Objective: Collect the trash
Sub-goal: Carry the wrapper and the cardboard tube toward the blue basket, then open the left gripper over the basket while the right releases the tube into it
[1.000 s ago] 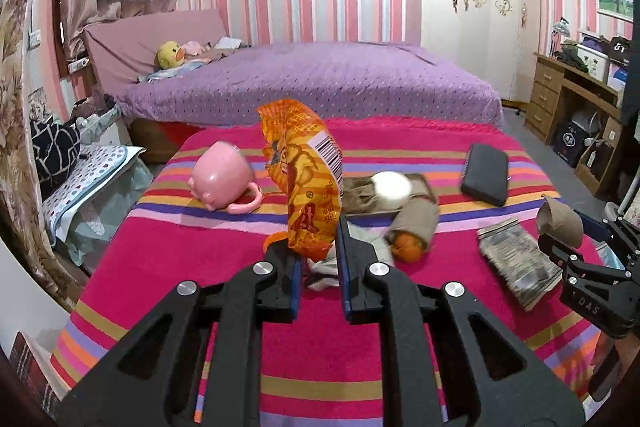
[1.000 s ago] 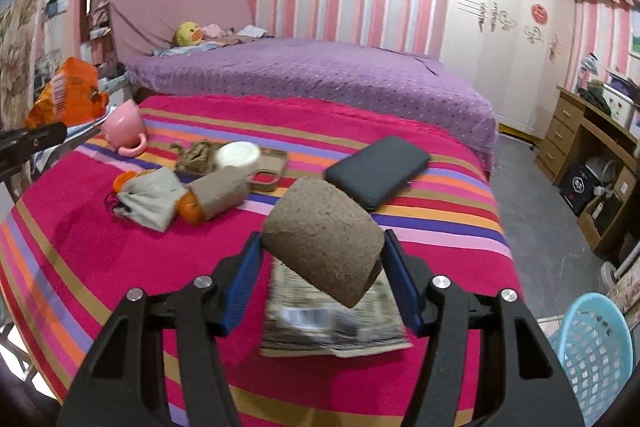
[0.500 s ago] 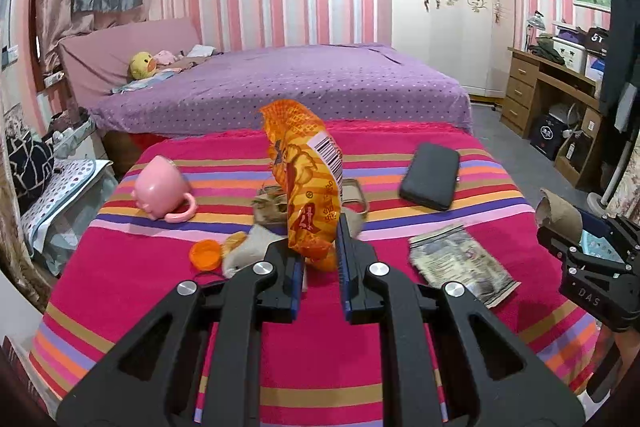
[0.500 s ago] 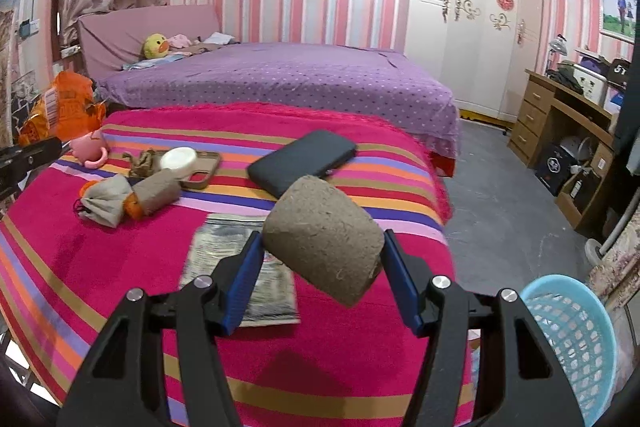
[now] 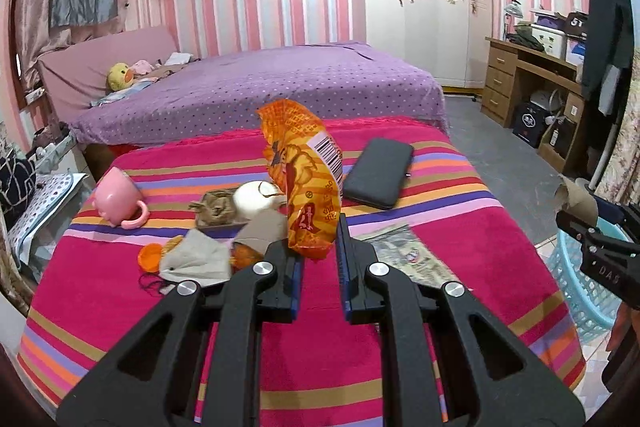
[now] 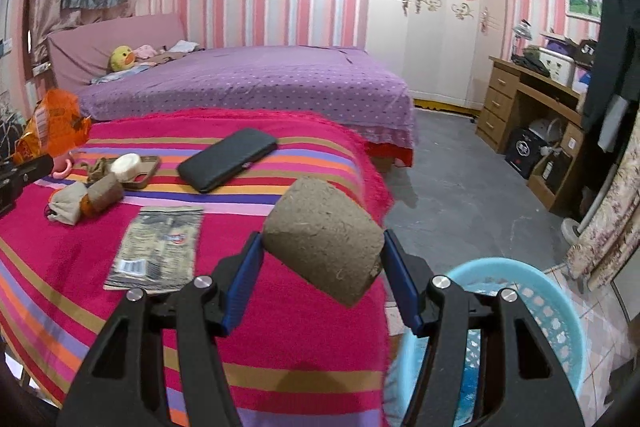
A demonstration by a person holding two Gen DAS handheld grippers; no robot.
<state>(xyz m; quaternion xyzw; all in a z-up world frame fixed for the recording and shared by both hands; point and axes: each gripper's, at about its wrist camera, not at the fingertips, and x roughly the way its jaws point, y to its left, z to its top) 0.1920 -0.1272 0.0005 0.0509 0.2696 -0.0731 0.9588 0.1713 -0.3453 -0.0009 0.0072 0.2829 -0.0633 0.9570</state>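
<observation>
Hand-held grippers (image 5: 318, 255) (image 6: 322, 267) grip one wrapper (image 5: 306, 179), one tube (image 6: 324, 251).

My left fingers (image 5: 343, 259) are matt black plastic with blue pads, pinching a glossy, crinkled orange foil wrapper (image 5: 306, 179). My right fingers (image 6: 401, 281) carry a rough, fibrous grey-brown cardboard roll (image 6: 324, 259). The striped bedspread (image 5: 120, 291) is soft woven cloth; on it lie a smooth pink plastic cup (image 5: 118, 197), a matt black case (image 5: 378, 173) and a shiny printed packet (image 6: 158, 247). At four o'clock in the right wrist view stands a perforated blue plastic basket (image 6: 560, 311).
</observation>
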